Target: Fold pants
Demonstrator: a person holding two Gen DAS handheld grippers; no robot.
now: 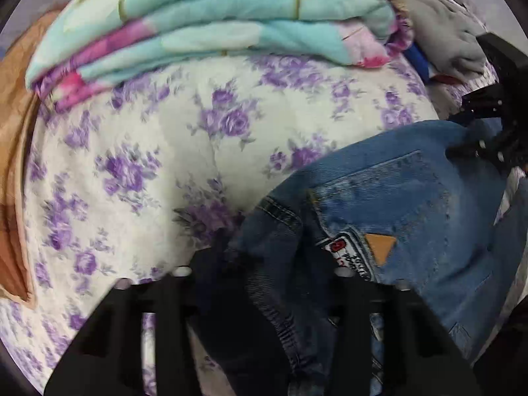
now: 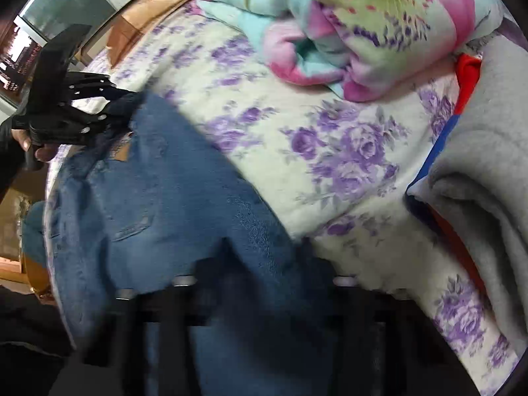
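Floral bedspread (image 1: 158, 138) | both grippers (left (image 1: 264, 241), right (image 2: 264, 254)) tilted steeply down | jaws pinching jeans (image 1: 379, 191)

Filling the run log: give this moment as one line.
step: grasp | left gripper: shut on jeans | right gripper: shut on jeans | surface: floral bedspread

Both grippers black plastic, 2 slotted fingers (image 1: 211, 264) each (silver screw heads), dark sleeve (image 2: 10, 151).

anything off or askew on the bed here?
Nothing damaged or spilled. The jeans lie bunched, not flat, on the floral bedspread, pinched by the left gripper and the right gripper. The folded quilt looks tidy.
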